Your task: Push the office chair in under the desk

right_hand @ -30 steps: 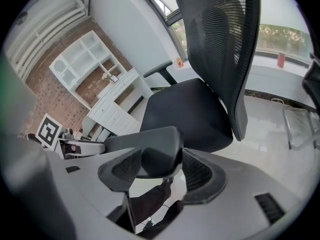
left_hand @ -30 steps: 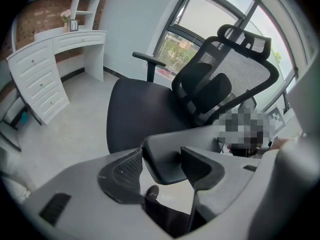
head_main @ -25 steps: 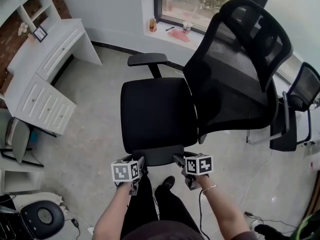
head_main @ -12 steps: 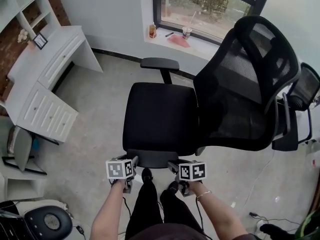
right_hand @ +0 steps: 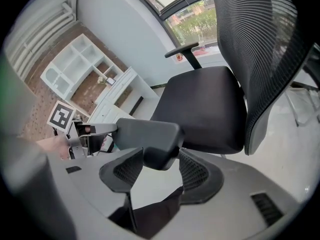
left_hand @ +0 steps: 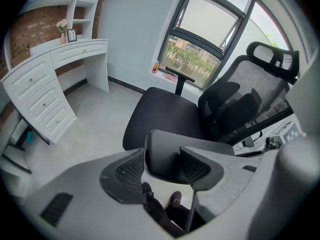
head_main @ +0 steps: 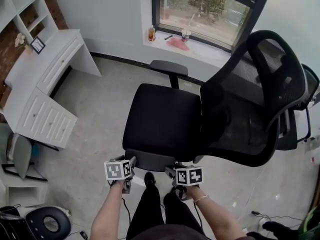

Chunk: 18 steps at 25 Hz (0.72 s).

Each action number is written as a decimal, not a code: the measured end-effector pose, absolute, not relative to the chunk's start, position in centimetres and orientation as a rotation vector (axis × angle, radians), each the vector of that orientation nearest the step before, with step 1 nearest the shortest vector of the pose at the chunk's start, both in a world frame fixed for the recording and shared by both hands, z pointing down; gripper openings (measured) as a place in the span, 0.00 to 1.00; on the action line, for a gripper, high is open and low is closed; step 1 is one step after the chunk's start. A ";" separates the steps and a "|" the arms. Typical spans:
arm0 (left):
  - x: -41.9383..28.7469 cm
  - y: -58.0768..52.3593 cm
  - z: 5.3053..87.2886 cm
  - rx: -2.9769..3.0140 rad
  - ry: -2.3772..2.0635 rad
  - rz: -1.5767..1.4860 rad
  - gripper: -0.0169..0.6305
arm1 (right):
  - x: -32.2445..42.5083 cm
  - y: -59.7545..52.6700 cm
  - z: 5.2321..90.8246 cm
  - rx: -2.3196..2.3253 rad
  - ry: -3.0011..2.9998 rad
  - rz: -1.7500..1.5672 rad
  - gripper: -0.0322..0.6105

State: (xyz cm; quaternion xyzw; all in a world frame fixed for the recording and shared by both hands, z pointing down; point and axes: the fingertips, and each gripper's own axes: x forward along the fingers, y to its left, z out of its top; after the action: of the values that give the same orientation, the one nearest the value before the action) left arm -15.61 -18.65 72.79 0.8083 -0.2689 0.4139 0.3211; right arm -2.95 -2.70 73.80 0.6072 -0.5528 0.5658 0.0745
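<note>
A black office chair (head_main: 162, 119) with a mesh back (head_main: 260, 84) stands side-on in front of me. Both grippers hold its near armrest (head_main: 150, 160). My left gripper (head_main: 130, 162) is shut on the armrest's left end, which fills the gap between its pads in the left gripper view (left_hand: 170, 156). On the right end, my right gripper (head_main: 171, 170) is shut too; its jaws have just been closing slightly with the armrest (right_hand: 147, 136) between them. The white desk (head_main: 45, 74) stands at the far left, apart from the chair.
A second black chair (head_main: 295, 119) stands behind the mesh back at the right. The window sill holds a cup (head_main: 186, 34) and a bottle (head_main: 151, 34). A grey chair (head_main: 17, 151) and a round black device (head_main: 47, 223) sit at lower left. My feet (head_main: 149, 178) are under the armrest.
The chair has shifted right and away in the head view, its back swinging further right. Both grippers kept their hold on the near armrest and moved along with it.
</note>
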 end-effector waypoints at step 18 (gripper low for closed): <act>-16.6 -23.0 71.3 2.204 -0.756 1.118 0.39 | -2.0 -4.8 70.6 1.959 -1.703 1.619 0.36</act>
State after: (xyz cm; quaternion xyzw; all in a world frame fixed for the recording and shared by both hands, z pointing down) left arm -16.59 -22.98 71.30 0.8199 -0.2812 0.4158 0.2753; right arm -1.99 -4.81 70.60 0.6397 -0.5563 0.5288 0.0410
